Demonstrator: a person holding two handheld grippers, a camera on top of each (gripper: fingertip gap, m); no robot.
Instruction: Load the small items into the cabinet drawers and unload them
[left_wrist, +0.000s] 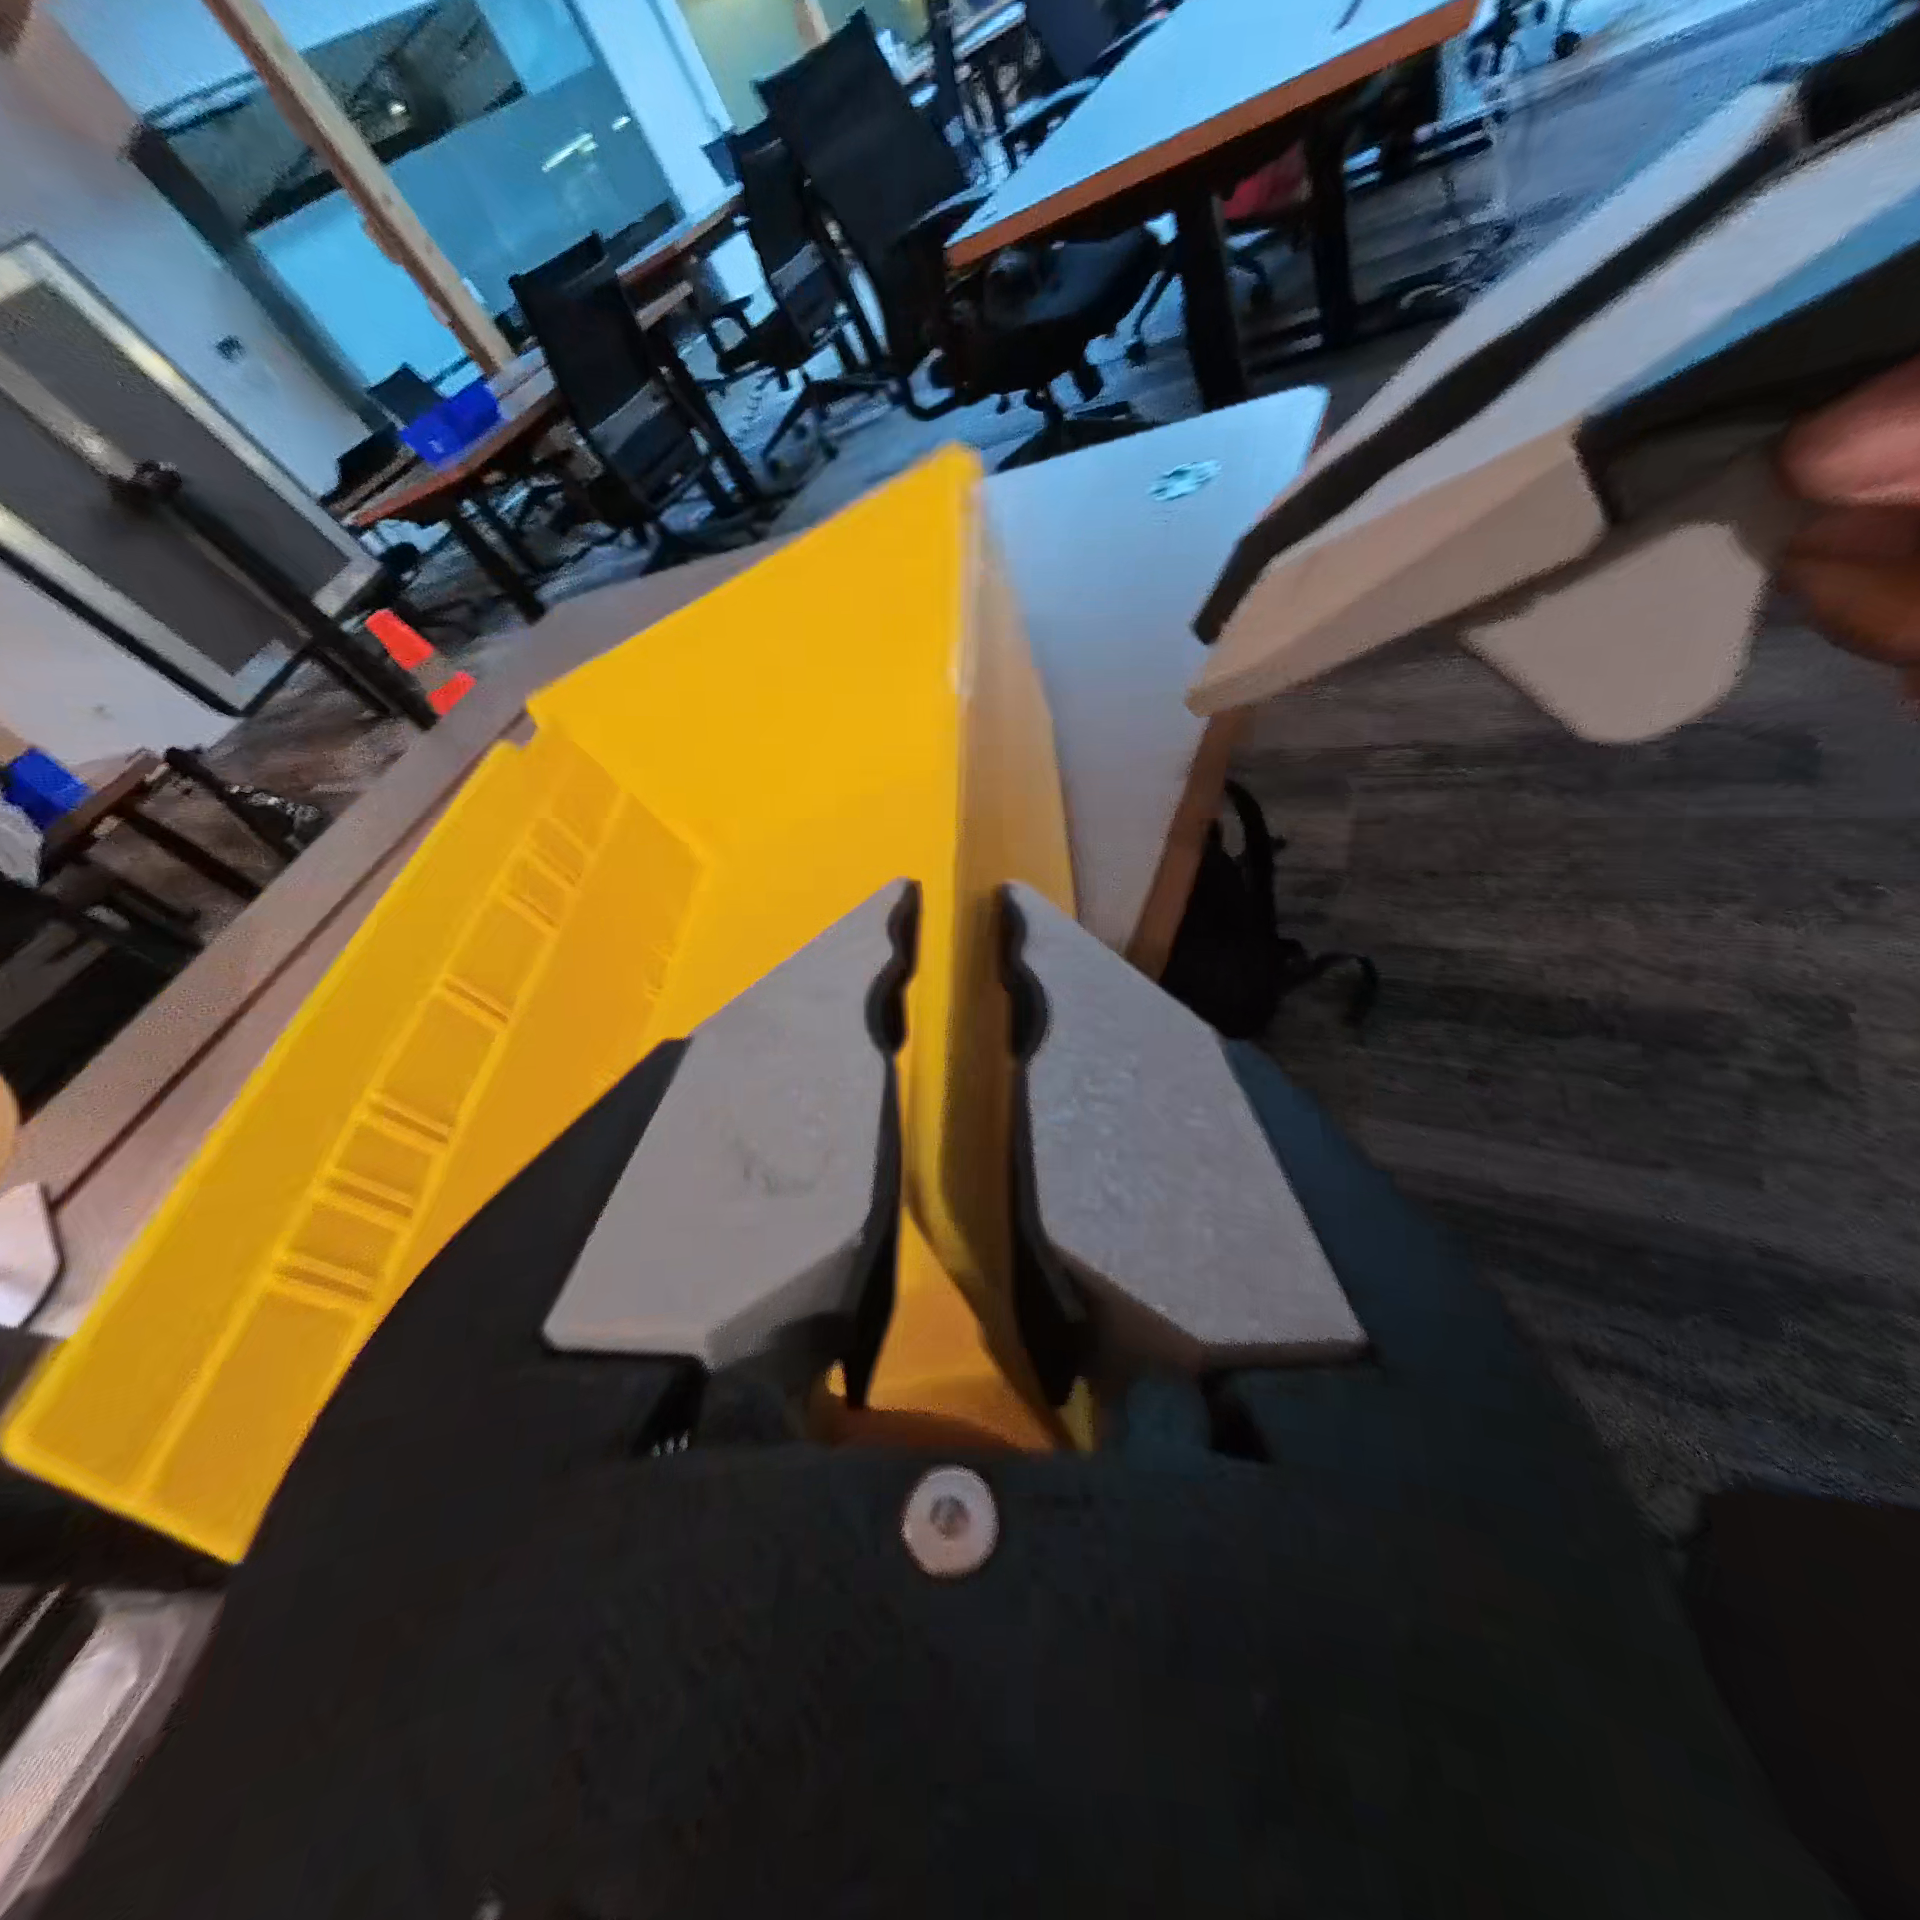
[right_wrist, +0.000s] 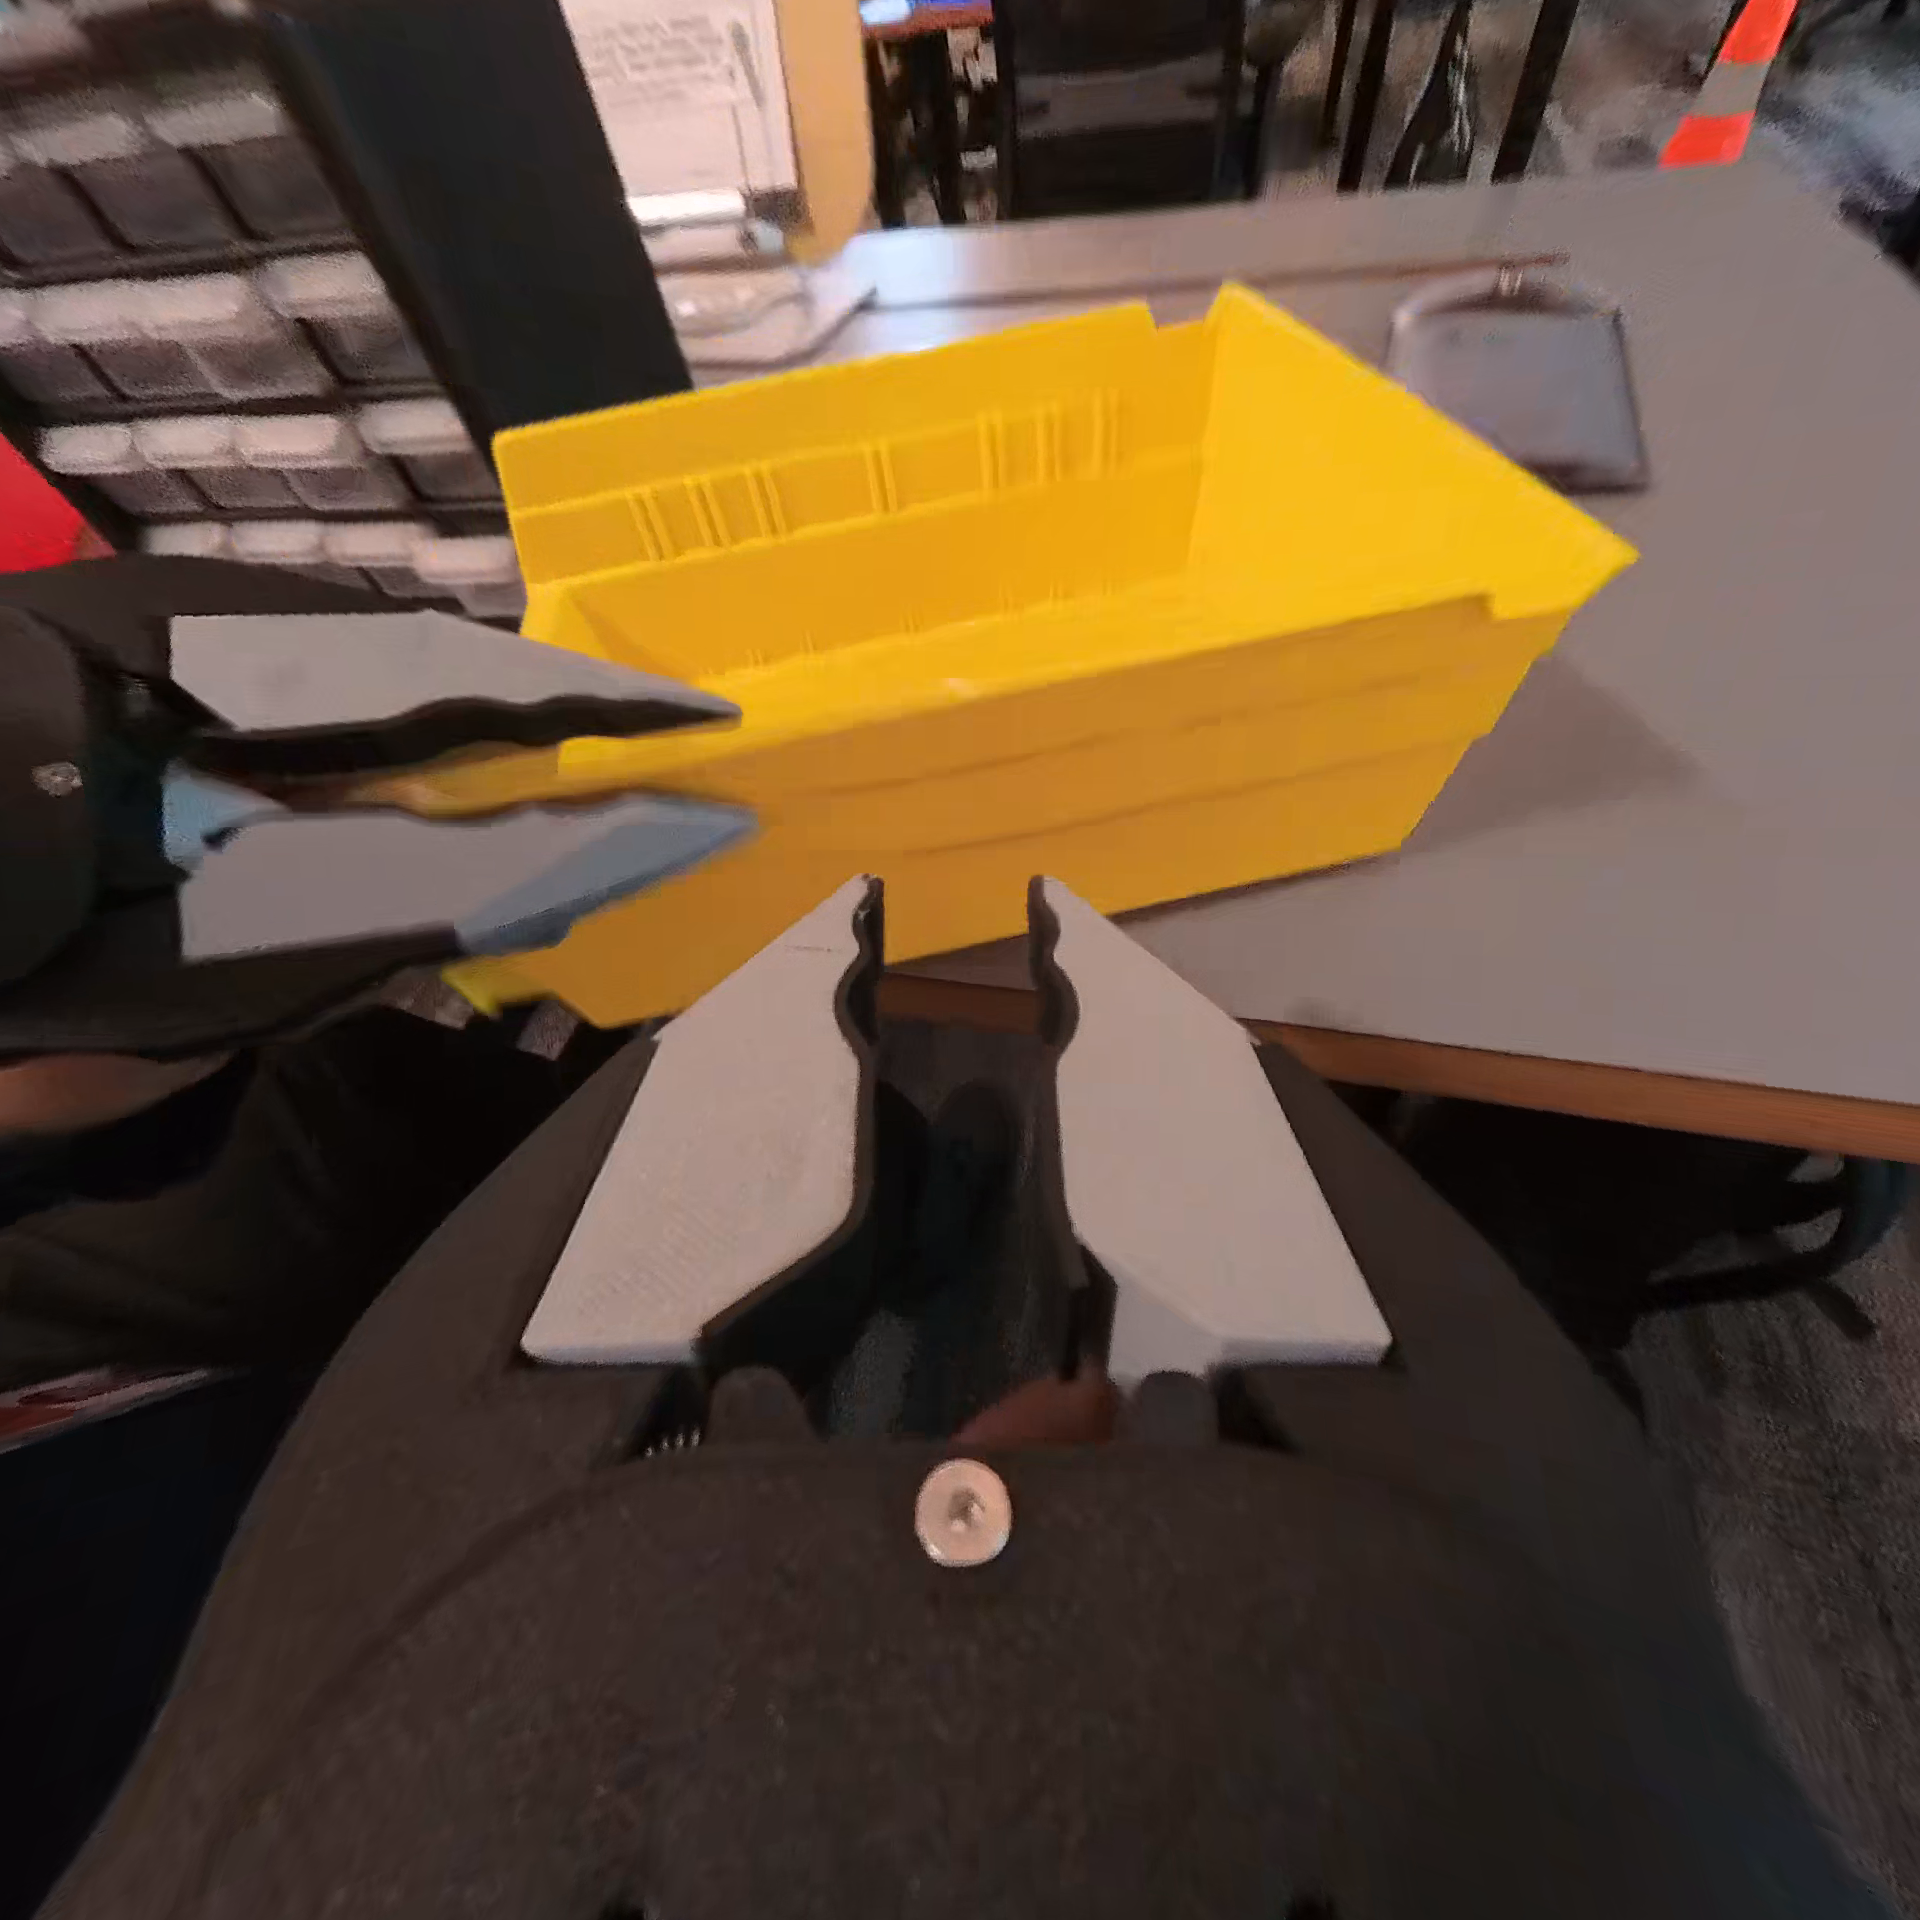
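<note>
Left wrist view: the left gripper straddles the near wall of the yellow bin, a narrow gap showing at each pad – not pinching. Right wrist view: the right gripper is spread with nothing between its fingers, just short of the bin's side – the bin sits at the table edge, its near corner overhanging.
</note>
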